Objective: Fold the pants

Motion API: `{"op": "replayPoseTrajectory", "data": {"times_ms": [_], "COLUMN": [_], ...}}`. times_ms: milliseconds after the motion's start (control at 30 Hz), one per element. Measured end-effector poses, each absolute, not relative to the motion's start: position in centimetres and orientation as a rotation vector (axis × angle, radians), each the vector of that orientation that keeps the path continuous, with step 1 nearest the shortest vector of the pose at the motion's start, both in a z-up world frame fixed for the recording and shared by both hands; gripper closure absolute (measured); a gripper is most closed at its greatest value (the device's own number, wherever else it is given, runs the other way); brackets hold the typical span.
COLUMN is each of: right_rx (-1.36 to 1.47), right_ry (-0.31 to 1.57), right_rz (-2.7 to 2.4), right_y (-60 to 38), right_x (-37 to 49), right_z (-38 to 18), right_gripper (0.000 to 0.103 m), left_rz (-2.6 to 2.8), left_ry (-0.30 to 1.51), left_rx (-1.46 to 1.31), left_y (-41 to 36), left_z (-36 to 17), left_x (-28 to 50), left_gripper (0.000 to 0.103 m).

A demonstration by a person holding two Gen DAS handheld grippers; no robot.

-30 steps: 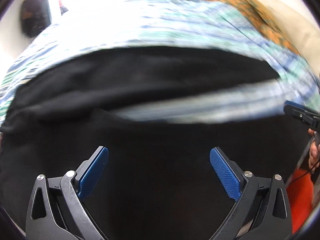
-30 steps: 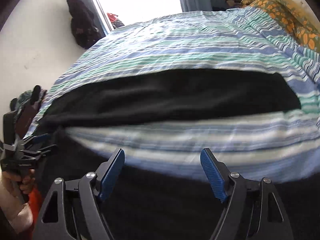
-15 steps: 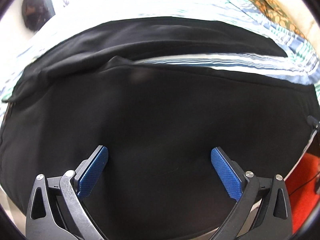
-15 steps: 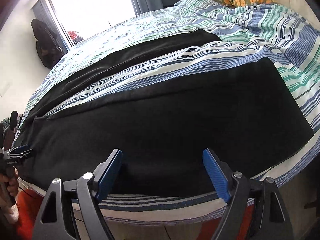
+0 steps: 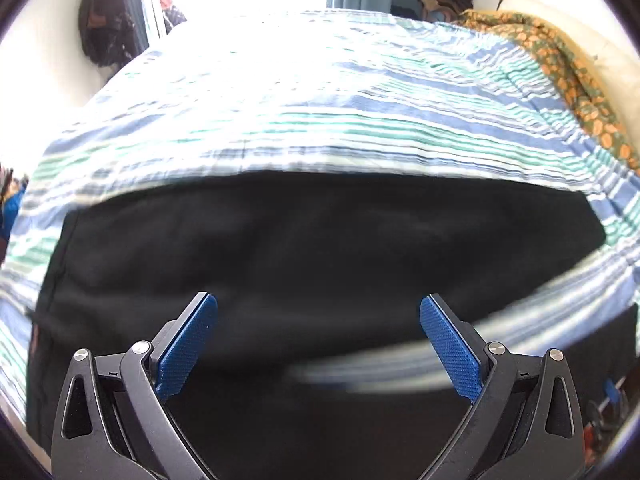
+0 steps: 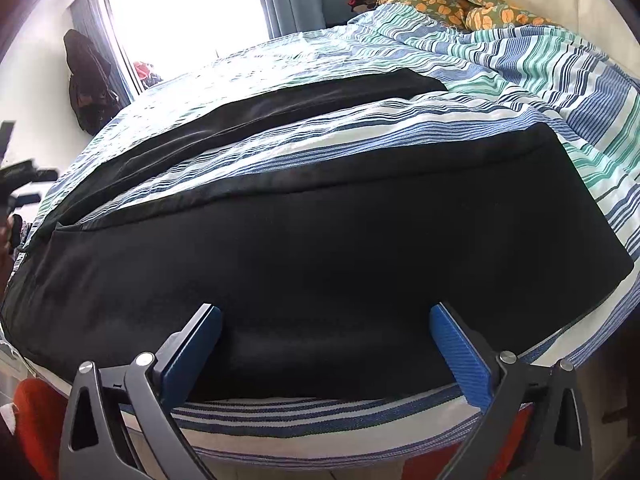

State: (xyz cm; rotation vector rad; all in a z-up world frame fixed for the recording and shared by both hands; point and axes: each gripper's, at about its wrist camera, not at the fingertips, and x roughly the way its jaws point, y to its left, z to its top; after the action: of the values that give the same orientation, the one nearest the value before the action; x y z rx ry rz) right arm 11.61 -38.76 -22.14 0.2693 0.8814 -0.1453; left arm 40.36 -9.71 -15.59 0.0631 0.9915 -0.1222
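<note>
While the black soft-fabric pants [image 6: 320, 248] lie spread across the blue-, green- and white-striped bed cover [image 6: 520, 72], the right gripper [image 6: 324, 344] is opening with nothing held; the left gripper [image 5: 318, 338] gapes empty too. Limp, light cloth — best pinched at a hem or leg edge. Only the right view shows both legs apart — the left's is blurred.

From my left wrist view, the striped bedsheet [image 5: 320, 120] smears with motion blur, worst in the strip at five o'clock. The black pants [image 5: 320, 248] run out of frame at six o'clock. At nine o'clock in my right wrist view, the left gripper [image 6: 20, 188] is blurred and cut by the edge; I cannot read its jaws there. An orange thing [image 6: 36, 420] at seven o'clock stays unidentifiable.
</note>
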Motion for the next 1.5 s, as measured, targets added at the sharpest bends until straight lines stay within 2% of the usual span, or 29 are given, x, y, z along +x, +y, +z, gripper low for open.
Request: {"op": "replayPoseTrajectory", "data": {"times_ms": [133,267,333,467,600,667,700,800,1000,1100,1200,1267,1333,1367,1400,1500], "right_rx": [0.297,0.355,0.367,0.35,0.461,0.472,0.45,0.413,0.375,0.386,0.355,0.317,0.3,0.27,0.257,0.154], "right_ry": [0.929,0.972,0.928,0.882,0.944,1.042,1.072,1.037,1.026,1.004,1.08,1.143,1.173,1.151,1.11,0.982], "right_rz": [-0.122,-0.119,-0.07,0.121,0.318,0.33,0.295,0.184,-0.314,-0.218,-0.13,-0.134,-0.136,-0.148,-0.12,0.034], "right_y": [-39.4,-40.5,-40.5,-38.2,-35.8,-36.2,-37.2,-44.0,-61.0,-62.8,-61.4,-60.0,-59.4,-59.1,-58.6,-55.4], "right_x": [12.1,13.9,16.4,26.4,36.6,40.2,41.1,41.6,39.2,40.0,42.7,43.9,44.0,43.8,43.1,39.0], "right_z": [-21.3,-18.8,-16.6,-13.5,-16.8,-19.8,-20.9,-21.6,-19.5,-18.0,-19.0,-20.5,-21.3,-20.9,-19.9,-15.0], "right_gripper": [0.001,0.001,0.001,0.001,0.001,0.001,0.002,0.014,0.014,0.014,0.017,0.026,0.073,0.081,0.099,0.099], "left_rz": [-0.017,0.104,0.038,0.05,0.047,0.046,0.046,0.046,0.049,0.052,0.055,0.055,0.055,0.055,0.056,0.056], "left_ry": [1.027,1.138,1.021,0.964,0.945,0.937,0.934,0.927,0.91,0.904,0.903,0.904,0.903,0.903,0.902,0.901], "left_rx": [0.054,-0.079,-0.065,-0.026,-0.027,-0.028,-0.028,-0.026,-0.021,-0.018,-0.014,-0.013,-0.013,-0.013,-0.012,-0.012], "left_y": [-7.9,-1.5,-1.2,-1.8,-2.0,-0.9,-0.9,-1.3,-1.4,-1.4,-1.6,-1.6,-1.6,-1.6,-1.6,-1.6], "left_z": [-17.5,-23.6,-24.1,-24.2,-24.0,-23.6,-23.6,-23.4,-23.7,-23.8,-23.8,-23.8,-23.8,-23.8,-23.9,-23.8], "left_x": [44.3,45.4,43.5,42.9,41.9,40.9,40.9,40.9,40.5,40.4,40.3,40.3,40.4,40.4,40.4,40.4], "left_gripper": [0.001,0.0,0.001,0.0,0.001,0.001,0.001,0.001,0.001,0.001,0.0,0.001,0.001,0.001,0.001,0.001]}}
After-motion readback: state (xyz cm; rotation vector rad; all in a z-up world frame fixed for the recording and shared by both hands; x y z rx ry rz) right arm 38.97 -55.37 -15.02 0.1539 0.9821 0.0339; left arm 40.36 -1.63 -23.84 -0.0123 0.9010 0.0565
